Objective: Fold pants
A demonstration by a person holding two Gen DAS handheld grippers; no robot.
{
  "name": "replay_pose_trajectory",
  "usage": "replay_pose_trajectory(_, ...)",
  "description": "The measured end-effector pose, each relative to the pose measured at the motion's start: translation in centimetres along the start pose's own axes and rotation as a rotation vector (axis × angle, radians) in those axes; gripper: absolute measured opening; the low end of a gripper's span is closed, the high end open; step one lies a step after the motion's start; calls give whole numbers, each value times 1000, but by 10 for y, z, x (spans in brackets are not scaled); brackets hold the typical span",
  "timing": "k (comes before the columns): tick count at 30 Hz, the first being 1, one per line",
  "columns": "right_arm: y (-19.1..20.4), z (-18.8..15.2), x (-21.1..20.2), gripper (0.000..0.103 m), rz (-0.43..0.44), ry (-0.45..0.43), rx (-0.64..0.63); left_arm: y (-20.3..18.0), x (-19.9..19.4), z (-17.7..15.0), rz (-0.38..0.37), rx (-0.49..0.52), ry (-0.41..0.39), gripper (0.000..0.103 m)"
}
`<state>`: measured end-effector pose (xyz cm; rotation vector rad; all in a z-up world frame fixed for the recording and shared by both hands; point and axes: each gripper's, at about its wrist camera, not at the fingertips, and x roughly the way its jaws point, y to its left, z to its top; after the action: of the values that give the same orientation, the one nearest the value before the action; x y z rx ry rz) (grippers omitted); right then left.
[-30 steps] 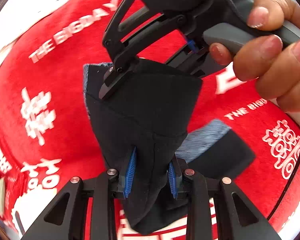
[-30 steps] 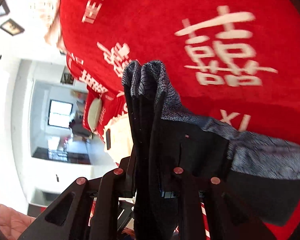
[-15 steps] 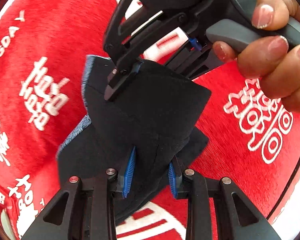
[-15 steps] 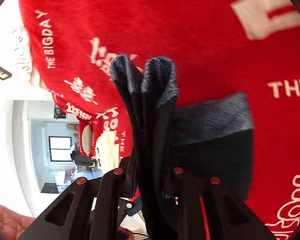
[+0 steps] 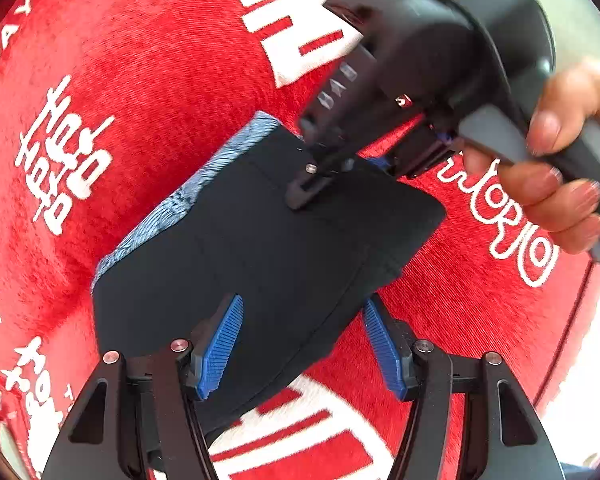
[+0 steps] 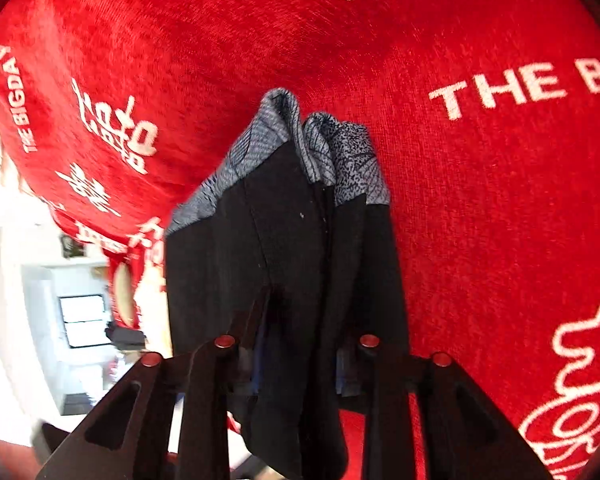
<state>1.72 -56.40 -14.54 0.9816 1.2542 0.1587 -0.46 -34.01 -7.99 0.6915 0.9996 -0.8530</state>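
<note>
The dark pants (image 5: 268,248) with a blue-grey patterned waistband (image 5: 180,196) lie folded on the red blanket (image 5: 148,64). My left gripper (image 5: 302,348) straddles their near edge. Its jaws are opening and the blue pads (image 5: 220,344) stand apart from the cloth. My right gripper (image 5: 340,178), held by a person's hand (image 5: 556,168), rests a finger on the far corner. In the right wrist view the pants (image 6: 300,264) run between the right gripper (image 6: 300,360) fingers, whose jaws are opening, with the cloth loose between them.
The red blanket (image 6: 480,200) carries white lettering and covers the whole surface. Its edge and a bright room (image 6: 80,320) show at the left of the right wrist view. A pale floor strip (image 5: 588,380) lies at the right of the left wrist view.
Both grippers came down with the pants, which went from hanging between them to lying flat on the blanket. Both pairs of jaws have widened.
</note>
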Motion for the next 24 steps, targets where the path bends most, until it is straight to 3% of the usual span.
replay_pose_trajectory(3, 15, -3, 1, 37, -81, 9, -23, 33, -23, -2, -9, -48, -29, 64)
replay_pose_trajectory(6, 32, -8, -2, 43, -205, 0, -64, 88, -32, 1, 17, -159, -36, 64)
replay_pose_trajectory(9, 46, -14, -10, 44, -394, -51, -113, 165, -15, 2, 42, -350, 22, 64)
replay_pose_trajectory(12, 59, -18, -19, 44, -473, -109, -138, 229, 14, -1, 54, -533, 96, 64)
replay_pose_trajectory(13, 64, -17, -21, 44, -484, -126, -141, 243, 23, -3, 34, -569, 115, 64)
replay_pose_trajectory(17, 70, -5, -18, 44, -474, -143, -140, 287, 71, -4, -176, -711, 183, 64)
replay_pose_trajectory(21, 69, 11, -10, 44, -433, -120, -124, 297, 102, -2, -382, -729, 227, 64)
replay_pose_trajectory(23, 74, 13, -2, 44, -426, -109, -131, 293, 117, -2, -430, -708, 269, 64)
replay_pose_trajectory(24, 74, 13, 2, 44, -427, -99, -141, 288, 123, -2, -414, -684, 294, 64)
